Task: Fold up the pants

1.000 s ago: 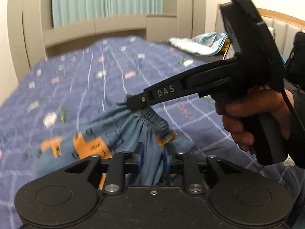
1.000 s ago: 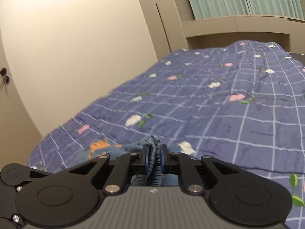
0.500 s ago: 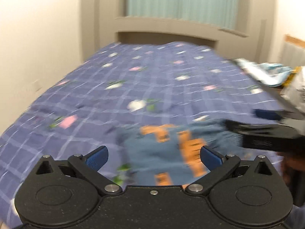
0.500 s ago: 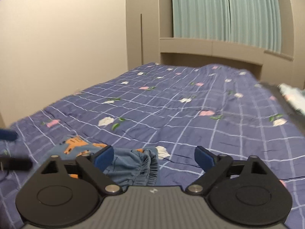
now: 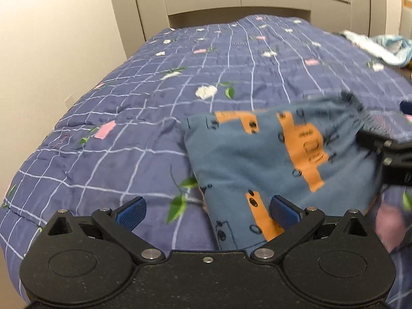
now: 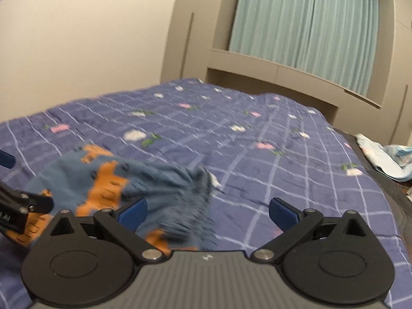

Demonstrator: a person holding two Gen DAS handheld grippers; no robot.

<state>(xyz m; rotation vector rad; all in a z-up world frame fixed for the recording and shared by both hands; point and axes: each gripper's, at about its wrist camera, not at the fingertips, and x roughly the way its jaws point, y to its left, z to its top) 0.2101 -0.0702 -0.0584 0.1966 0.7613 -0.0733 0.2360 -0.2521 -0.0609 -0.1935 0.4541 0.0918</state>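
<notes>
The pants (image 5: 270, 159) lie on the bed (image 5: 154, 108) between the left gripper (image 5: 207, 209) and the right gripper (image 6: 208, 209), with a cloth heap (image 5: 381, 46) at the bed's far right edge.

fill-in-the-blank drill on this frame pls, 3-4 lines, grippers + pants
1. The left gripper has its jaws ____.
2. The right gripper grips ____.
3. The blue pants carry prints in the colour ____.
4. The pants lie on a quilt whose main colour is ____.

Missing words: open; nothing; orange; purple
</notes>
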